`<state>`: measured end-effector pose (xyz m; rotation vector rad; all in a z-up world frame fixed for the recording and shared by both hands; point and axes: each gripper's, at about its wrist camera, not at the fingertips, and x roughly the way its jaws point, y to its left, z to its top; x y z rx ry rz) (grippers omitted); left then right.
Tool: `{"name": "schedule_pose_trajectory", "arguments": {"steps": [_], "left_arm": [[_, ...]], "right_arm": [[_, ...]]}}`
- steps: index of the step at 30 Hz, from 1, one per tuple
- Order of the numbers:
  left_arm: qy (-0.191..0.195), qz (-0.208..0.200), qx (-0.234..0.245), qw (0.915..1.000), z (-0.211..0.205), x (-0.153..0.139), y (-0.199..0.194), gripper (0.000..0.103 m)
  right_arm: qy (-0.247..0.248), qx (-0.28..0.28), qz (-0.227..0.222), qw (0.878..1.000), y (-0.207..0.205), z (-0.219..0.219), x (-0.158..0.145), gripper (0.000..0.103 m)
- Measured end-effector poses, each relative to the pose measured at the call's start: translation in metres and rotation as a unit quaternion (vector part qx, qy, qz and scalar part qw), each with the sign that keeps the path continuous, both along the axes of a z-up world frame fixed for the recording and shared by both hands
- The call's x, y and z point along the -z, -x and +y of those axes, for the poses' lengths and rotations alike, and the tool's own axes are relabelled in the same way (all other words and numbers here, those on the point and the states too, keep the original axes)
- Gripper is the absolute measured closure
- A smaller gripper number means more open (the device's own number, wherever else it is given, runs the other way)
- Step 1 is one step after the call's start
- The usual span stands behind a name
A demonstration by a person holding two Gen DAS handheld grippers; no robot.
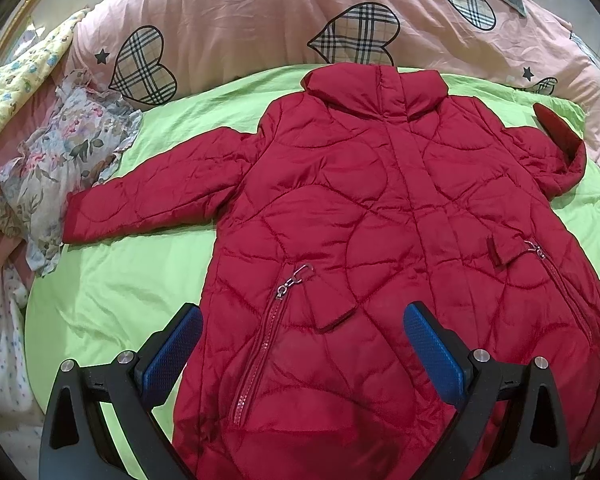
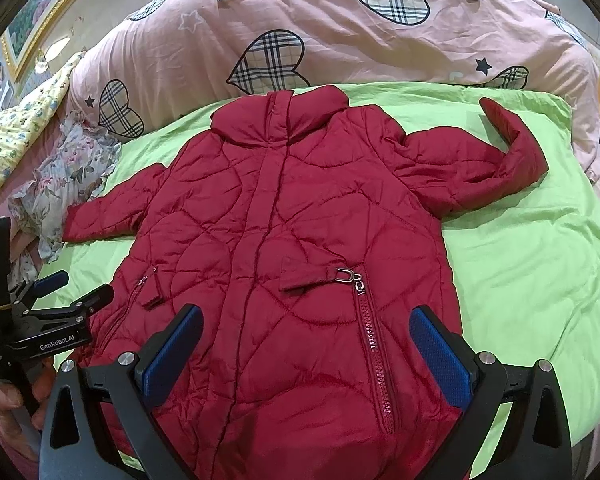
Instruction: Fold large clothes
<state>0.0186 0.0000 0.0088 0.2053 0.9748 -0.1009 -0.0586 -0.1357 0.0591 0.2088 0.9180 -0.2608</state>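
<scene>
A red quilted coat (image 1: 364, 216) lies spread front-up on a green sheet (image 1: 112, 292), collar toward the far side; it also shows in the right wrist view (image 2: 284, 240). Its left sleeve (image 1: 148, 200) lies out flat. Its right sleeve (image 2: 496, 160) is bent, with the cuff pointing up. My left gripper (image 1: 304, 328) is open and empty, hovering above the coat's lower left part near the pocket zip. My right gripper (image 2: 306, 336) is open and empty above the coat's lower right part. The left gripper (image 2: 72, 288) also shows at the left edge of the right wrist view.
A pink duvet with plaid hearts (image 1: 260, 12) is piled behind the coat. A floral garment (image 1: 56, 160) lies left of the left sleeve. A yellow floral cloth (image 1: 16, 84) lies at the far left. A framed picture (image 2: 40, 12) hangs at the far left.
</scene>
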Motion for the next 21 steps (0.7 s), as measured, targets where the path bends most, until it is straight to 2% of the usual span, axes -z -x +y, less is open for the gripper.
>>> {"name": "schedule_pose_trajectory", "arguments": {"steps": [13, 21], "left_arm": [[-0.014, 0.003, 0.001, 0.9999, -0.0040, 0.0027, -0.0042, 0.002], [0.002, -0.006, 0.002, 1.0000, -0.0052, 0.0017, -0.0067, 0.002]], "right_arm": [[0.006, 0.002, 0.008, 1.000, -0.0020, -0.0051, 0.0012, 0.000], [-0.001, 0.002, 0.007, 1.000, -0.0045, -0.0086, 0.0009, 0.000]]}}
